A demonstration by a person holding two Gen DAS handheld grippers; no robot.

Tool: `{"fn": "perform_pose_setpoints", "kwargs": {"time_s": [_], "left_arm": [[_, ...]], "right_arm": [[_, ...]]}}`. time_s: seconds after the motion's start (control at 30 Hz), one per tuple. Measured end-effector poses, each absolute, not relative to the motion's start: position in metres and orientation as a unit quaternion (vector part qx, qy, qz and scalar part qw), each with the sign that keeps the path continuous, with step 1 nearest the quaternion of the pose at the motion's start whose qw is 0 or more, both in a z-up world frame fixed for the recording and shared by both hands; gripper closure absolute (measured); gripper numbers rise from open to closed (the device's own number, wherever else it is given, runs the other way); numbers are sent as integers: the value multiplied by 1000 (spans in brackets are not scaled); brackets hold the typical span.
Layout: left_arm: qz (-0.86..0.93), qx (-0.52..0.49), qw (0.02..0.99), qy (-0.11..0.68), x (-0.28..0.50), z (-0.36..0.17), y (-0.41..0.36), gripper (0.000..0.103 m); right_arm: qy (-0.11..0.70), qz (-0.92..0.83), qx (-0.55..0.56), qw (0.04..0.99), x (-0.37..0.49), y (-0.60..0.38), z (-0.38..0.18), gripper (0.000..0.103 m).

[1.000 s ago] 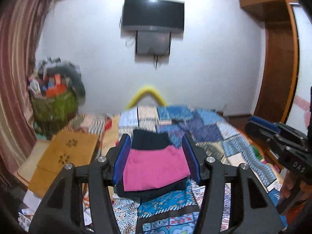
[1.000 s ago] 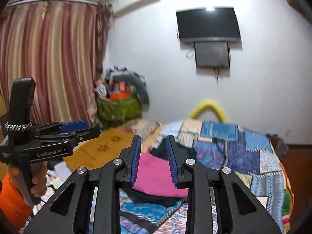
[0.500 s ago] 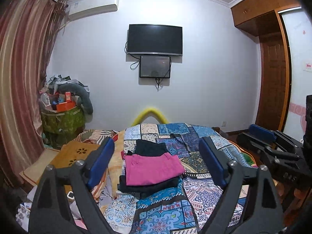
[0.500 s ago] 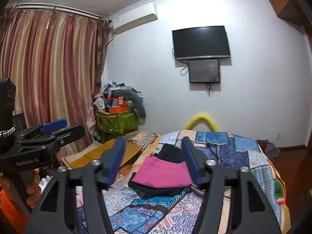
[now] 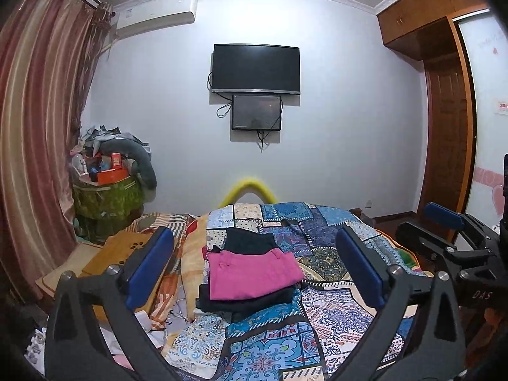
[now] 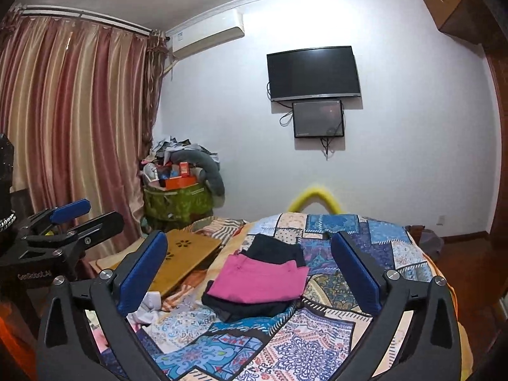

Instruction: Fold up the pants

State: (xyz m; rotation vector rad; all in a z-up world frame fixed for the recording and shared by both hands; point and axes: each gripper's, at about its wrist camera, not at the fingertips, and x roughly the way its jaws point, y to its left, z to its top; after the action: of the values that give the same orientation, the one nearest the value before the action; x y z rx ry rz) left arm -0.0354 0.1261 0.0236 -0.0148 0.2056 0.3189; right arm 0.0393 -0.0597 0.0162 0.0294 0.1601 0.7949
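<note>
Folded pink pants (image 5: 252,274) lie on top of a stack of folded dark pants (image 5: 247,301) on the patchwork bedspread (image 5: 317,314). The stack also shows in the right wrist view, pink pants (image 6: 260,281) over dark ones (image 6: 250,309). My left gripper (image 5: 254,268) is open and empty, held back from the stack and above the bed. My right gripper (image 6: 250,268) is open and empty, also held back from the stack. Each gripper shows at the edge of the other's view, the right one (image 5: 451,235) and the left one (image 6: 73,219).
A wooden lap tray (image 6: 187,258) lies left of the stack. A green basket piled with clutter (image 5: 108,190) stands by the curtain (image 6: 63,133). A TV (image 5: 255,70) hangs on the far wall. A wooden door (image 5: 447,139) is at the right.
Both grippers have opened wide from nearly shut and drawn back and up from the stack. The pants stack has not moved.
</note>
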Motion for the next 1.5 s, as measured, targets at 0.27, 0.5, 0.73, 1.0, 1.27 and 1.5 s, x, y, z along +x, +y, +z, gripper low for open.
{"fn": "perform_pose_setpoints", "kwargs": {"time_s": [0.27, 0.5, 0.73, 1.0, 1.27, 1.5], "left_arm": [[160, -9, 981, 109, -32, 20, 125, 0], [158, -14, 980, 120, -25, 16, 129, 0], [155, -18, 980, 122, -23, 14, 131, 0], [153, -26, 980, 126, -22, 13, 135, 0], [148, -29, 980, 130, -19, 12, 136, 0], [142, -28, 981, 131, -18, 12, 134, 0]], "right_arm": [[83, 382, 13, 920, 37, -61, 10, 1], [91, 381, 14, 920, 38, -62, 8, 1], [93, 377, 13, 922, 37, -63, 9, 1], [94, 376, 15, 922, 37, -64, 11, 1], [96, 375, 19, 922, 37, -67, 12, 1], [95, 373, 19, 923, 38, -68, 13, 1]]}}
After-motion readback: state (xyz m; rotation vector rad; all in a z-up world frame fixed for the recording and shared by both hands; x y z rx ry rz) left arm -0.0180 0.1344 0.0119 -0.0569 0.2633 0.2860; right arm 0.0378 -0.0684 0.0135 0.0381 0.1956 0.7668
